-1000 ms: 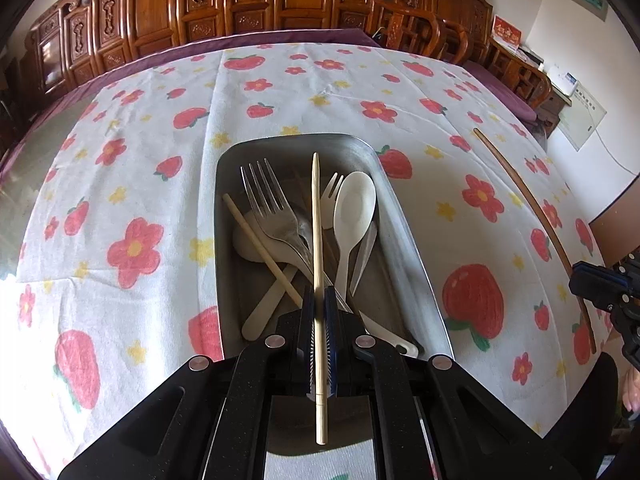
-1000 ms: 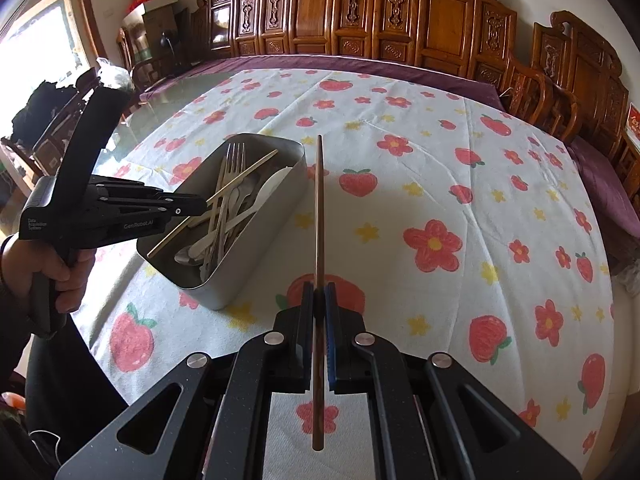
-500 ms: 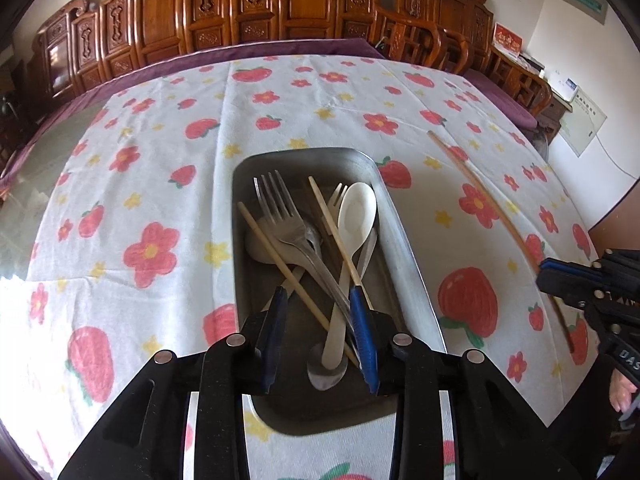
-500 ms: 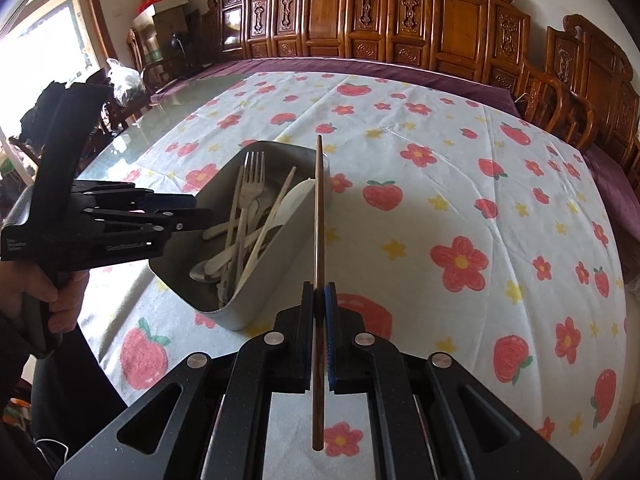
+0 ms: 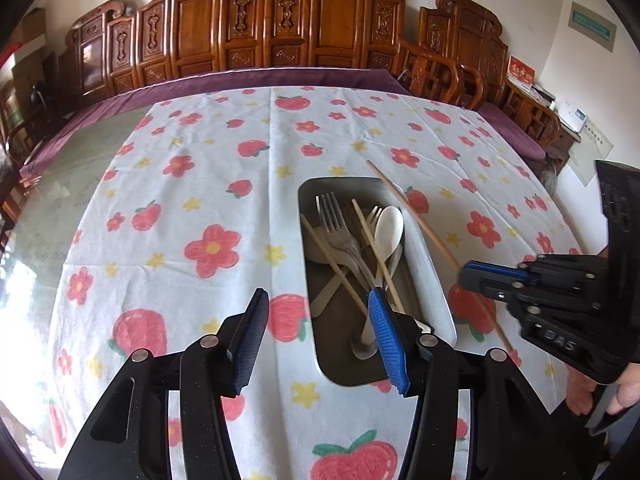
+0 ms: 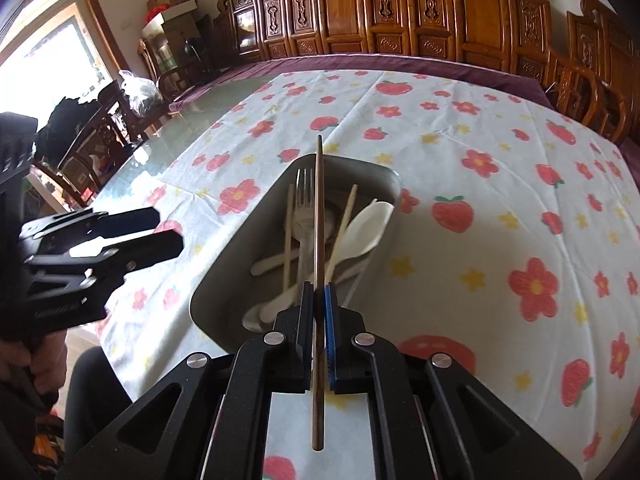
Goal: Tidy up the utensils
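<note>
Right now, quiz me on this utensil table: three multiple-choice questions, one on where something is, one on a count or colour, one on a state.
1. Where is the white spoon?
A. inside the metal tray
B. on the tablecloth beside the tray
C. in the left claw

2. How many light chopsticks lie in the tray?
A. none
B. two
C. five

3. What is the right claw doing?
A. standing wide open and empty
B. clamped on a dark chopstick
C. gripping a fork

Answers:
1 A, the spoon lies among the forks in the tray.
2 B, two pale sticks cross the cutlery.
3 B, the pads pinch the dark chopstick above the tray.
</note>
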Tool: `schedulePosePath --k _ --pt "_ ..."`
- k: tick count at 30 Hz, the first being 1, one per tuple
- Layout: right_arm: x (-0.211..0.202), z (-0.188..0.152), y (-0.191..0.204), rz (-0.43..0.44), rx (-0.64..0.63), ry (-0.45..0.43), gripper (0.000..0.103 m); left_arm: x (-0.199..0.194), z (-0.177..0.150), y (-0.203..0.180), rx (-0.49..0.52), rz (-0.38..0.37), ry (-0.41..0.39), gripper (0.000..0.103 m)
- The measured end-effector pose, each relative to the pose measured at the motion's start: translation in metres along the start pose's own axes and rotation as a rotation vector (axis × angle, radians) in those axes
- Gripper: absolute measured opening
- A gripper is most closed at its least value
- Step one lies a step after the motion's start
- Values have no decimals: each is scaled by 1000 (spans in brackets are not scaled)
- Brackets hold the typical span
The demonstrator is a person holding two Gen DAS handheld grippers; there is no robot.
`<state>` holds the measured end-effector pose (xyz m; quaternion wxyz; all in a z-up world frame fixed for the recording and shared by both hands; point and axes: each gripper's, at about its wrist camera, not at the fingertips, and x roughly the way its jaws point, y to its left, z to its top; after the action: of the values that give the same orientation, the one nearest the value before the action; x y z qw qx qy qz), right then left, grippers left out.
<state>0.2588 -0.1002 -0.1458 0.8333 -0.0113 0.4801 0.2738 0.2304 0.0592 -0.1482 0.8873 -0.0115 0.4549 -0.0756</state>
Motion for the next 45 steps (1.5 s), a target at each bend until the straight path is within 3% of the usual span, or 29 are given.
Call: schedulePosePath --k 11,21,31,39,43,45 --pt "54 12 9 -35 126 52 6 -21 -7 21 -28 23 -26 49" --pt "62 6 7 -70 191 42 7 -27 -12 26 -31 22 -29 49" --pt "45 9 17 -61 120 -25 8 -30 -13 22 -26 25 -27 50" --pt "-9 -3 23 -102 44 -114 8 -47 -13 6 -20 28 -61 51" --pt "-44 -16 18 -116 51 -157 11 -62 -12 -8 -8 40 -95 72" --pt "-66 -24 13 -132 56 -187 31 -71 -13 -17 -2 52 -115 82"
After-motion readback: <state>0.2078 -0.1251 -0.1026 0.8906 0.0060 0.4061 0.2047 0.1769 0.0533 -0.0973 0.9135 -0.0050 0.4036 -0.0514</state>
